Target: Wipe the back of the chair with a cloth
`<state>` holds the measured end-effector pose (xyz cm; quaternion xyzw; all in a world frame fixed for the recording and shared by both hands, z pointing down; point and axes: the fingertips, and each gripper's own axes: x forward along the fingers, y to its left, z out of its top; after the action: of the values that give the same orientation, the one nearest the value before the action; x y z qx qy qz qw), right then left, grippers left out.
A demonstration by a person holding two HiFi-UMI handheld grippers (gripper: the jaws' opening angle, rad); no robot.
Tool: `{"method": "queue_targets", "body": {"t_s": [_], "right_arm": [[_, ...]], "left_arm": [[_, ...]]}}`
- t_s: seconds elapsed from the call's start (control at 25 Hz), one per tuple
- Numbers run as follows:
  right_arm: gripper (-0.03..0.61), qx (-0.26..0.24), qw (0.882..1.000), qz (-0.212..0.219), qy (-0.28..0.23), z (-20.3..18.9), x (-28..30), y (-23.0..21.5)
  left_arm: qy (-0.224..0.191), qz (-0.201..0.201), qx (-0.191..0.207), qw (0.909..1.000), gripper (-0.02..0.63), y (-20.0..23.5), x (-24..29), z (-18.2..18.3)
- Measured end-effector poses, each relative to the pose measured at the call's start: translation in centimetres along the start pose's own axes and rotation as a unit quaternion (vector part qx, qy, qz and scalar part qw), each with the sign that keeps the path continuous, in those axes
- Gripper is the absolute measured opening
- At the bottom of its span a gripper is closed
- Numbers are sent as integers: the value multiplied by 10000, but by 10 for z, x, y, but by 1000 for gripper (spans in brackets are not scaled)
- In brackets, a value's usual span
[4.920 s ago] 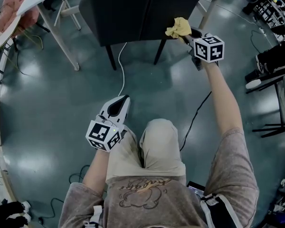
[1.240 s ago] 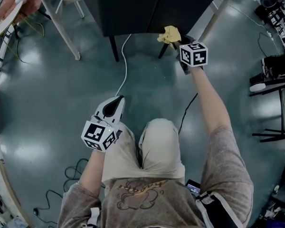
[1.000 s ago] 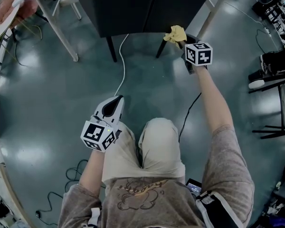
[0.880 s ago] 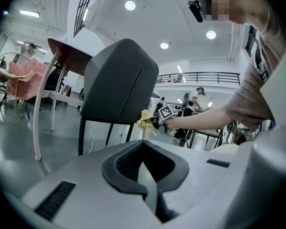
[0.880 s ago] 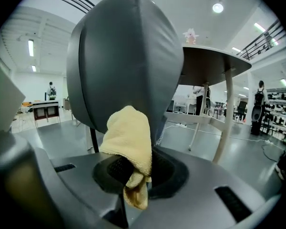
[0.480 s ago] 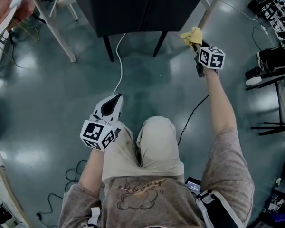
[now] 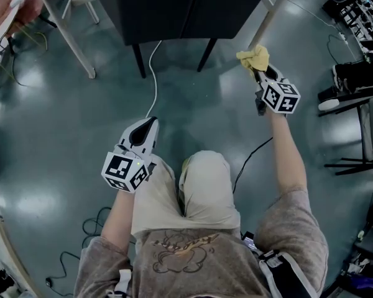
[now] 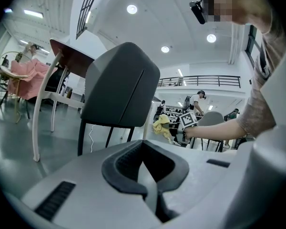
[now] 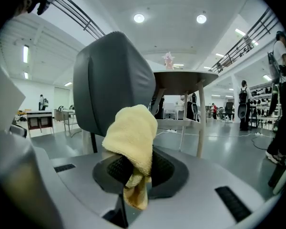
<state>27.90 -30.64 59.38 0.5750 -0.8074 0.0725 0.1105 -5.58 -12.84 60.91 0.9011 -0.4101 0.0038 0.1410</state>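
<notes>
Our right gripper clamps the cloth beside the chair; our left gripper is closed, empty. The bunched cloth may slip out mid-wipe.

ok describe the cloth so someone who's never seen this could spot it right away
Start at the big dark chair at the top of the head view, then move down and right to the right gripper. The cloth is the small crumpled bundle pinched in its jaws, the only pale yellow, soft thing nearby.
</notes>
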Motion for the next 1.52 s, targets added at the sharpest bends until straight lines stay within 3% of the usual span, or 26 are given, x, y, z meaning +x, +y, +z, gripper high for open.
{"method": "queue_targets", "body": {"t_s": [0.2,0.36,0.52,0.76,1.08,1.28,1.52], "right_arm": [[82,5,9993,224,-286,35,-15,23],[81,-152,9988,419,-207,81,-23,33],[81,-81,9984,559,-84,143,-39,42],[81,-64,9966,810,120,259,-76,50],[81,208,9934,1095,257,415,-155,41],[82,702,9904,1192,40,466,-179,36],[82,853,9873,1308,-276,493,-189,50]], "left_arm": [[-8,-44,-80,10000,9,-5,5,13],[65,-98,-248,9996,9,-15,7,52],[156,-75,-284,9994,9,-32,-3,132],[327,104,-151,9993,9,-66,-20,281],[322,395,-144,9986,9,-138,-33,476],[112,651,-57,9978,9,-154,-26,547],[10,706,201,9973,9,-157,-29,578]]}}
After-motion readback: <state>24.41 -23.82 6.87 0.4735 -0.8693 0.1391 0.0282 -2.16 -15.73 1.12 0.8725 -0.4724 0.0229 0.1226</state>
